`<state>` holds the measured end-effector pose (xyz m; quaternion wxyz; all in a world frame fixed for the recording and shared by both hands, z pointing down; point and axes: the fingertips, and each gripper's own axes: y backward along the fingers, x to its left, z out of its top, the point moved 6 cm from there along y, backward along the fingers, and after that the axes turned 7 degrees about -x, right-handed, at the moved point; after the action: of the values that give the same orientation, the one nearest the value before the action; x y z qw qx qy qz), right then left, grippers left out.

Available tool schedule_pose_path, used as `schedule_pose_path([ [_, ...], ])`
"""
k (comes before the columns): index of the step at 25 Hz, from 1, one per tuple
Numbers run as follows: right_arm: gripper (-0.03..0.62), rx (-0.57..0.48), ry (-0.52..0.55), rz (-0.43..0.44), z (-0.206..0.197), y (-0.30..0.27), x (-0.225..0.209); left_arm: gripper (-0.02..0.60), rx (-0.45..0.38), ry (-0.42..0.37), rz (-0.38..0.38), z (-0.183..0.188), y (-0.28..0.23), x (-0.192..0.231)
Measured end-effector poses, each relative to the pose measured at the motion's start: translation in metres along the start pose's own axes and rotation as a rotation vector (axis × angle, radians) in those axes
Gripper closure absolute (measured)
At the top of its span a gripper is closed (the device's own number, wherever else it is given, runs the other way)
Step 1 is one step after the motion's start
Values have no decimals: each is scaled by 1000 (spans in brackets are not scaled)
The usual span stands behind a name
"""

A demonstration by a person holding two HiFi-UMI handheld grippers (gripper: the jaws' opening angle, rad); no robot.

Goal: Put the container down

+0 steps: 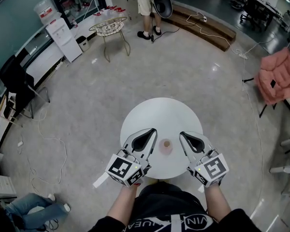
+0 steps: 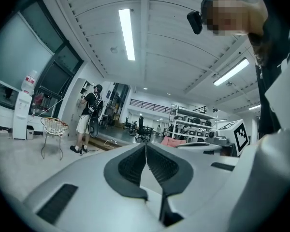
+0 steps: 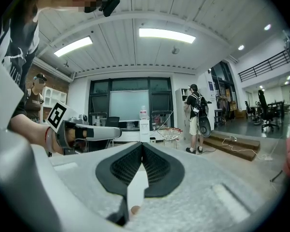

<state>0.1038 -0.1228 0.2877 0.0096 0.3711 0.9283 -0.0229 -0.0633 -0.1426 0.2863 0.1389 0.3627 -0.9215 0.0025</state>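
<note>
A small pinkish container (image 1: 166,146) stands upright on the round white table (image 1: 157,115), near its front edge. My left gripper (image 1: 153,130) hovers just left of the container and my right gripper (image 1: 181,134) just right of it. Neither touches it. In the left gripper view the left gripper (image 2: 145,147) has its jaws pressed together with nothing between them. The right gripper (image 3: 142,144) is shut and empty too in its own view, where a bit of the container (image 3: 134,210) peeks through the gap low down. Both grippers point out over the room.
A wire basket stand (image 1: 108,28) and a water dispenser (image 1: 63,36) are at the far left. A person (image 1: 147,8) stands by a low wooden step (image 1: 208,28). A pink cloth (image 1: 280,74) hangs at the right. Cables trail on the floor (image 1: 48,139).
</note>
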Motion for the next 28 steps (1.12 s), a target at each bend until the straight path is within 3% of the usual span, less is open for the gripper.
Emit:
schedule_pose_path([
  [11,588,-42,8,-7,10,1,-5,567,-5,-38,-14,6,-8,-5],
  [28,588,-24,8,-14,9,6,-8,568,5,-19,-13,1,-10,-8],
])
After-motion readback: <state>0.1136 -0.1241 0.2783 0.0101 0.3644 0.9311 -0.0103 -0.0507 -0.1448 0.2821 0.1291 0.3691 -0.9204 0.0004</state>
